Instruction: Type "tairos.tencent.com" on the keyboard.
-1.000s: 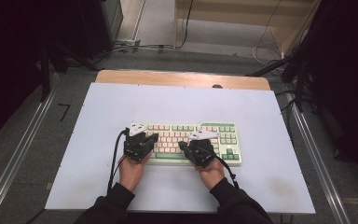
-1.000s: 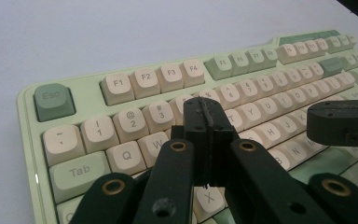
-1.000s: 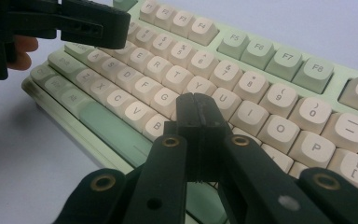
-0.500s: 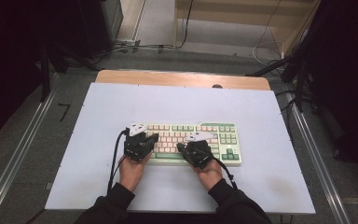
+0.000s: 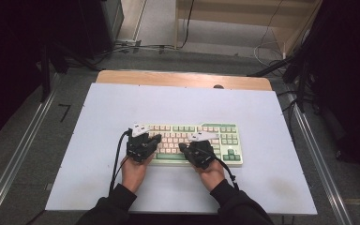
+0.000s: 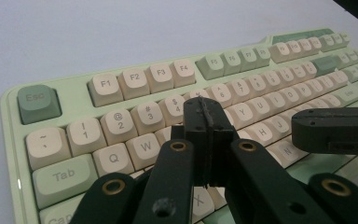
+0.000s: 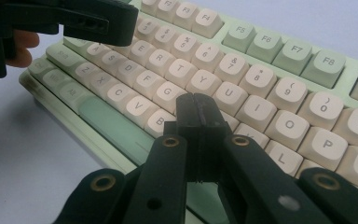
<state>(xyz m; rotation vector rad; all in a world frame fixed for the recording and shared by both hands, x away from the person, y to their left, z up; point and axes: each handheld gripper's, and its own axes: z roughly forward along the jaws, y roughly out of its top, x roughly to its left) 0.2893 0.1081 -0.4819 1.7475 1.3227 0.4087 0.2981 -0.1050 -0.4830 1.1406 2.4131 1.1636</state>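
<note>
One keyboard (image 5: 192, 143), pale green with cream and green keys, lies on the white table (image 5: 98, 108), toward the near side of it and a little right of the middle. Two grippers are at work over the keyboard, one in each hand, and both hands come in from the near edge of the table.

At the keyboard's left end, the left gripper (image 5: 155, 138) sits over the letter rows, with its black body and the hand (image 5: 133, 171) behind it just off the keyboard's near edge. In the left gripper view its jaws are pressed together with nothing between them, and the tip (image 6: 205, 109) stands over the top letter row, just below the 4 and 5 keys and right of the W key. Esc is far off at the keyboard's left corner.

Right of that, near the keyboard's middle, the right gripper (image 5: 183, 148) points in from the near edge, its hand (image 5: 211, 176) behind it. In the right gripper view its jaws are also closed flat on each other and hold nothing; the tip (image 7: 196, 105) is over the lower letter rows, between the G key and the keys right of it, just above B. I cannot tell whether either tip presses a key.

The keyboard's right end, with its green key block, lies clear of both grippers
</note>
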